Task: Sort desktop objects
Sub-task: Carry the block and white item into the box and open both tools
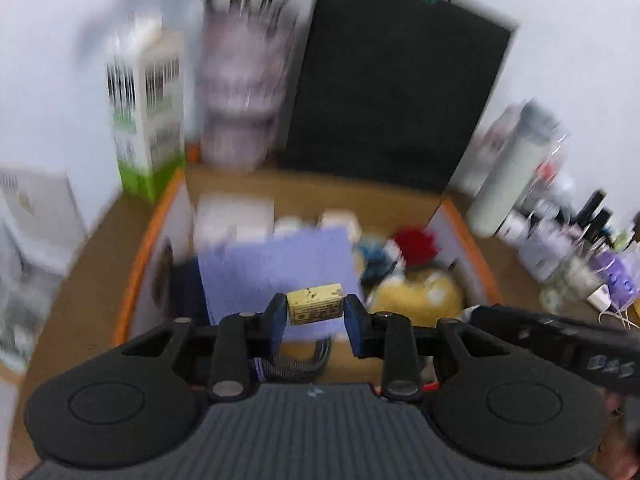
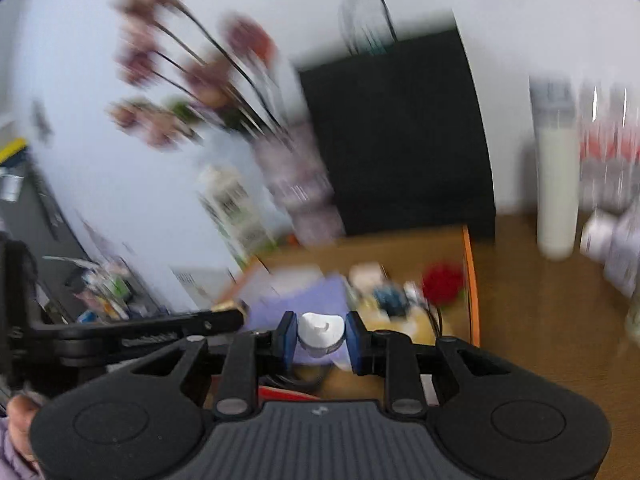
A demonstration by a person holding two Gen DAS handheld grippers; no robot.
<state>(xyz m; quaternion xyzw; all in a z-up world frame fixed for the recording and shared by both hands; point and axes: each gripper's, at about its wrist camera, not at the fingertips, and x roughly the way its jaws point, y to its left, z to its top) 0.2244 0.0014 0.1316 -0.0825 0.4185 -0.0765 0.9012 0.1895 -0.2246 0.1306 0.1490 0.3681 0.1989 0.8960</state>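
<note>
An orange-rimmed box [image 1: 132,280] holds a purple cloth [image 1: 276,264], red item [image 1: 414,242] and yellow item [image 1: 420,296]. The left gripper [image 1: 316,312] jaws are clamped on a yellowish block [image 1: 316,309], its label unreadable; the right gripper [image 2: 321,334] jaws are clamped on a white cap [image 2: 321,332].

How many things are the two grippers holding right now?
2. The left gripper pinches a small yellow block over the orange-rimmed box. The right gripper pinches a small white cap-like piece over the same box.
</note>
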